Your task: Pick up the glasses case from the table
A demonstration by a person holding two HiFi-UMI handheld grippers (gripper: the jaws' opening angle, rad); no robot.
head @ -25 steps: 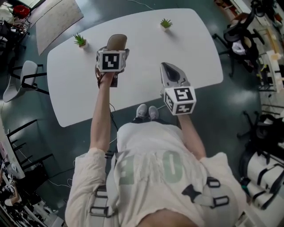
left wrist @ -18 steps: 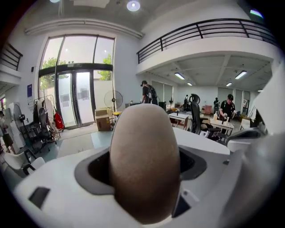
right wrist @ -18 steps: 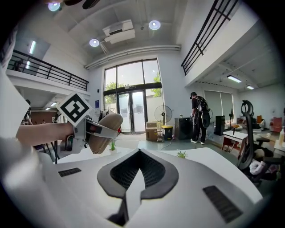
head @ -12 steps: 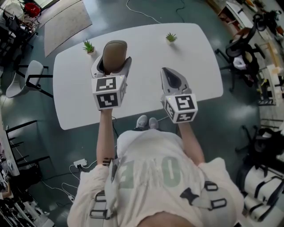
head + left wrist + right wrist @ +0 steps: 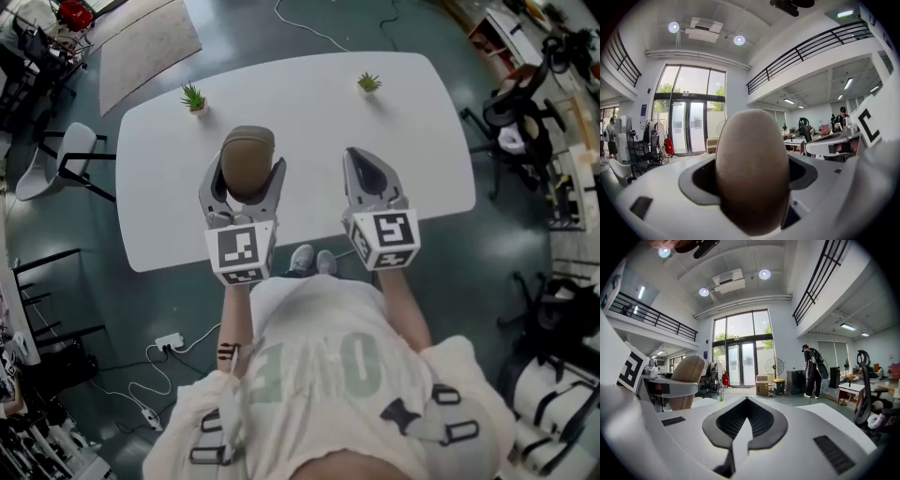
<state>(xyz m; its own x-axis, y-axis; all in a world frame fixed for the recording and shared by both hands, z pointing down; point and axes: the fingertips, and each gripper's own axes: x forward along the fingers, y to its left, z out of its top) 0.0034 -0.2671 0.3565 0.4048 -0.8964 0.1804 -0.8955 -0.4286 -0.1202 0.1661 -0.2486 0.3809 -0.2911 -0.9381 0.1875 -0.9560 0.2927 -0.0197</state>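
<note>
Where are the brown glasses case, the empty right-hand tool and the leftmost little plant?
glasses case (image 5: pixel 247 161): head view, on its rounded brown end.
right tool (image 5: pixel 356 161): head view, where its closed tips meet.
small plant (image 5: pixel 193 96): head view, on its green leaves.

Seen from above: the left gripper (image 5: pixel 247 180) clamps a tan glasses case (image 5: pixel 247 153) over a white table (image 5: pixel 309 108); the right gripper (image 5: pixel 362 161), jaws together, is alongside. Two potted plants (image 5: pixel 193 97) (image 5: pixel 368 83) sit near the far edge.

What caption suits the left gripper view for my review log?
Left gripper shut on the tan glasses case, pointed toward tall glass doors.
</note>
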